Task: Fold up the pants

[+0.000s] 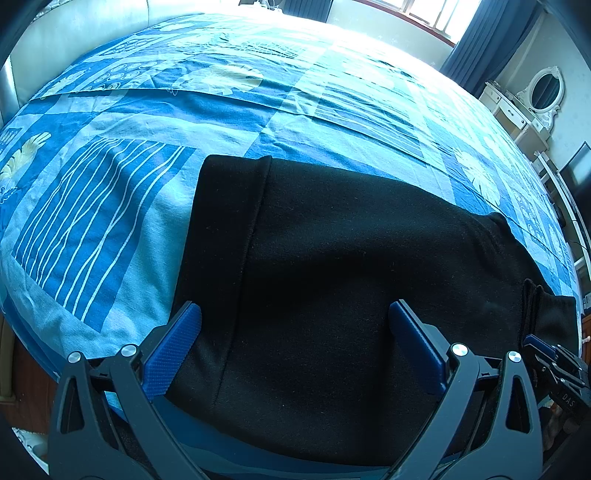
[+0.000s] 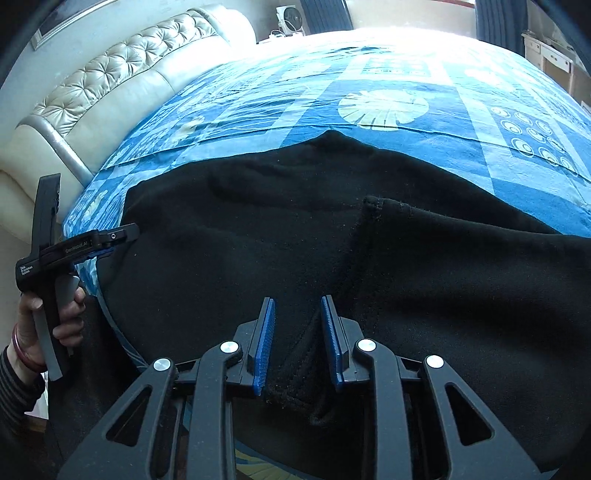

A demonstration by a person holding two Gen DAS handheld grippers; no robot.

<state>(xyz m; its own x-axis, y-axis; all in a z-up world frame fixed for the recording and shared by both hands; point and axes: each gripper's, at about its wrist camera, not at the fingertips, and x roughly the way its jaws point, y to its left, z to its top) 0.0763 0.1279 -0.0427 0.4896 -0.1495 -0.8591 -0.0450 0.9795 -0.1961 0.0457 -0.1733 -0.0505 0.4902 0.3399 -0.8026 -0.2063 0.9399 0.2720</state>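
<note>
Black pants (image 1: 332,240) lie spread across a blue patterned bedsheet (image 1: 184,110), one end with a stitched band toward the left. My left gripper (image 1: 294,310) hovers over that end, open wide, its blue pads apart with only flat cloth beneath. In the right wrist view the pants (image 2: 258,240) fill the middle, with a hemmed edge folded over at the centre right. My right gripper (image 2: 297,301) is shut on a bunched ribbed fold of the black cloth, which fills the narrow gap between its pads. The left gripper (image 2: 118,236) shows at the left, held by a hand (image 2: 66,314).
A padded cream headboard (image 2: 110,74) borders the bed on the left. A white dresser with an oval mirror (image 1: 546,88) stands beyond the bed's right side, beside dark blue curtains (image 1: 491,40). A small fan (image 2: 291,16) sits past the far edge.
</note>
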